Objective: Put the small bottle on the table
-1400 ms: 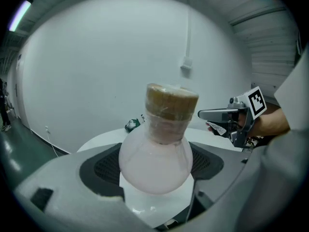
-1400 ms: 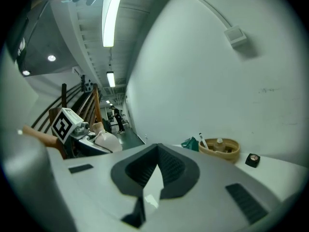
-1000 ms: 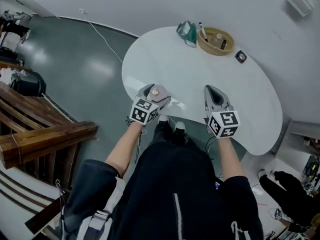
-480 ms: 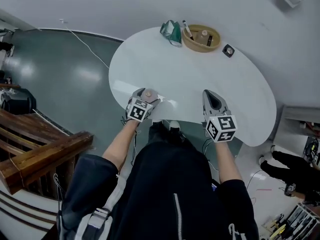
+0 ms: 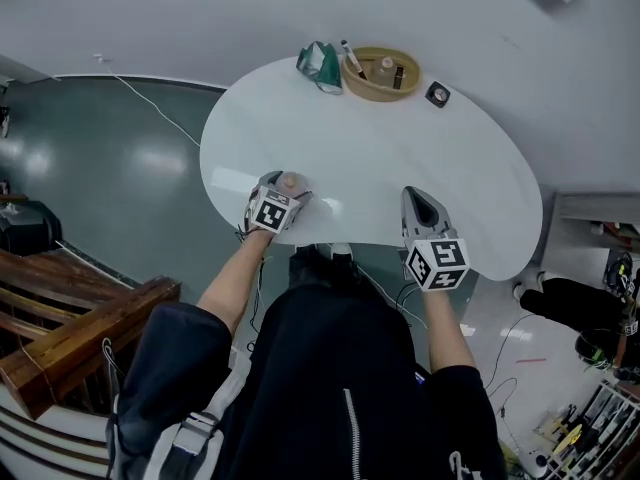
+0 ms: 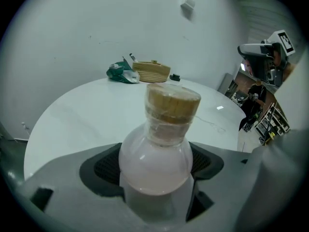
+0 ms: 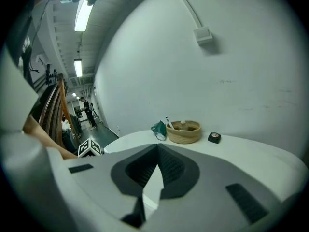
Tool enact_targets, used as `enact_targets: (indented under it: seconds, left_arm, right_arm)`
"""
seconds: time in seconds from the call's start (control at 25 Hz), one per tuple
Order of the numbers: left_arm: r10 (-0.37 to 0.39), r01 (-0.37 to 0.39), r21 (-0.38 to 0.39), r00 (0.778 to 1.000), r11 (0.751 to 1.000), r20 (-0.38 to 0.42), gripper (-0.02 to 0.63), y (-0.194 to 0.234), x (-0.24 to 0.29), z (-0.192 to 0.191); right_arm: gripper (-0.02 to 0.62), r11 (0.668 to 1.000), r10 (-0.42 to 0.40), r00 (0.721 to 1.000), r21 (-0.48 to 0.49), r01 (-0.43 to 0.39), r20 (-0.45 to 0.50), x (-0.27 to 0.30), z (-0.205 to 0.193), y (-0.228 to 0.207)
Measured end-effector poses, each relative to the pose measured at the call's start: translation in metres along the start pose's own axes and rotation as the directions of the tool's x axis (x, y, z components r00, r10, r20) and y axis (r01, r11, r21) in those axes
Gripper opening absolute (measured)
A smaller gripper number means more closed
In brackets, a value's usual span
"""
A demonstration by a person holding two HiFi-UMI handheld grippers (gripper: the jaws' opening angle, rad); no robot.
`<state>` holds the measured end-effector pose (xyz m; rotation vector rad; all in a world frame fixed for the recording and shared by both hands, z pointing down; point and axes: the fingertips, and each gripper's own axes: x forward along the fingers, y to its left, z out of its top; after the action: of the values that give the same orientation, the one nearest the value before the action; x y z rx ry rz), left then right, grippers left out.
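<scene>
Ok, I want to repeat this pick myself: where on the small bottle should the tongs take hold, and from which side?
Probably the round belly of the bottle, just below the neck, coming in level from the side, as the left tongs hold it now. It is upright, the belly fills the curved pads, and the tan cap stays free above.

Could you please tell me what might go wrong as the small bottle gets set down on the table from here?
1. The left hand-held gripper holds the small bottle close to the white table's near edge; released there, it might topple off onto the floor.
2. The jaws clamp its rounded, smooth body, so it could slip or land tilted and tip over when they open.
</scene>
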<state>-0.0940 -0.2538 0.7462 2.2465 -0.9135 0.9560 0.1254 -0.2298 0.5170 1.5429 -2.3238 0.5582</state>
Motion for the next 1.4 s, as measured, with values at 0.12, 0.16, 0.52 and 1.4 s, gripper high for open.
enact_targets:
  seconds: [0.12,0.16,0.52,1.4]
  left_arm:
    - [0.003,-0.003,0.017,1.000,1.000,-0.005,0.402,0.005,0.009,0.009]
    - [0.004,-0.004,0.021,1.000,1.000,-0.009,0.402,0.007,0.012,0.012]
    - [0.038,-0.036,0.046,0.999,0.998,-0.035,0.404,0.014,0.026,0.013]
    - [0.267,-0.247,-0.104,0.905,0.963,0.330,0.006,0.008,-0.156,0.057]
  right_arm:
    - [0.002,1.000,-0.021,1.000,0.010,0.021,-0.002,-0.002,-0.003,-0.005]
    - [0.002,1.000,-0.026,1.000,0.013,0.026,-0.003,-0.003,-0.004,-0.006]
    - [0.002,0.998,-0.042,0.999,0.037,0.042,0.003,-0.008,-0.005,-0.006]
    - [0.002,0.971,0.222,0.971,-0.109,-0.212,0.085,0.038,0.030,0.076]
